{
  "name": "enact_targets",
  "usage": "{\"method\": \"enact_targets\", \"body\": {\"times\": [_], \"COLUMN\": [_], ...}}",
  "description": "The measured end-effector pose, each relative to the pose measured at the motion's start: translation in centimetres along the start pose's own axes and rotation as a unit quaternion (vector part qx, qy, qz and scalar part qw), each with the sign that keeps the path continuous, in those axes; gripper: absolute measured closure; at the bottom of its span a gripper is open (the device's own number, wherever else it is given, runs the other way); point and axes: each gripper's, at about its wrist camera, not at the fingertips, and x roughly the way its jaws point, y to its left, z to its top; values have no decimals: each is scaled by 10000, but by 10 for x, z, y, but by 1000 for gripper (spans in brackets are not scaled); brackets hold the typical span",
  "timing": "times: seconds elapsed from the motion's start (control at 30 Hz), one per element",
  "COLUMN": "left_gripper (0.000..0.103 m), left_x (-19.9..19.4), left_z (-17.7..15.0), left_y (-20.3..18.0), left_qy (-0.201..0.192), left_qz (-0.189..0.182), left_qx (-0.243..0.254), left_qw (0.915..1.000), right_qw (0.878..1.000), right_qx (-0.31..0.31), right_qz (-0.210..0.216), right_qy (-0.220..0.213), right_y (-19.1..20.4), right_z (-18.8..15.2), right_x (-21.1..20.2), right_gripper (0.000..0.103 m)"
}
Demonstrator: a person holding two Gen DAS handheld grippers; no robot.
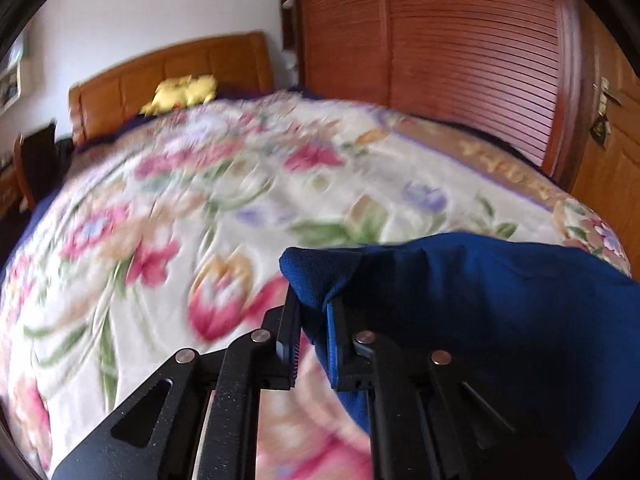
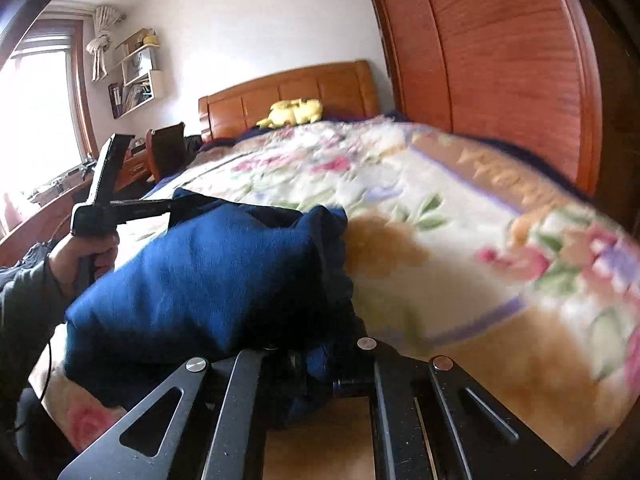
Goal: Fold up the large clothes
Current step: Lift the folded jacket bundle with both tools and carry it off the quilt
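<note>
The left tongs [image 1: 314,320] are nearly together, clamped on a bunched corner of a dark blue garment [image 1: 480,312], with the cloth pinched between the two pads and spilling away to the right of them. The right tongs [image 2: 320,364] are likewise closed down on the same blue garment [image 2: 200,280]; their pads are mostly buried under the folds, yet the fabric runs straight into the narrow gap between them. From the right wrist view the garment hangs as a thick, sagging band between the two tools, raised above the floral blanket [image 2: 460,240] that covers the bed, and its far end reaches the left tongs [image 2: 176,204], which a person's hand [image 2: 86,256] in a grey sleeve holds by the grip. The blanket [image 1: 200,200] is blurred in both views. Further back stands the wooden headboard [image 1: 180,68] with a yellow plush toy [image 1: 184,92] lying against it, and a louvred wooden wardrobe [image 1: 460,52] rises along the right side of the bed. A window [image 2: 36,120] and wall shelves [image 2: 136,76] show at the left of the right wrist view.
</note>
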Motion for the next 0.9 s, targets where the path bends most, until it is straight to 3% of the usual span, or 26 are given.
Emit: {"method": "enact_targets", "body": {"times": [0.2,0.3,0.57,0.67,0.77,0.83,0.9], "left_gripper": [92,92,92,91,89,87,86], "left_x": [19,38,86,103,114,119,121], "left_z": [56,87,147,150,138,127,120], "left_y": [-95,-152,-307,-347,-376,-377,-368], "left_qy": [-348,-469,-710,-522,-388,-318,-197], "left_qz": [-220,-523,-1148,-1401,-1304,-1125,-1193], "left_qx": [260,257,586,622,947,1086,1107], "left_qw": [9988,9972,9891,9868,9862,9872,9865], "right_qw": [9974,9937,9739,9656,9636,9612,9618], "right_qx": [-65,-138,-223,-22,157,207,396], "right_qz": [-674,-1063,-2223,-2563,-2665,-2749,-2707], "right_qy": [-249,-327,-396,-447,-115,85,34], "right_y": [-91,-135,-233,-258,-276,-281,-283], "right_z": [24,33,39,26,-1,-17,-21], "right_x": [-25,-43,-94,-108,-106,-97,-97], "right_gripper": [96,96,96,96,96,96,95]}}
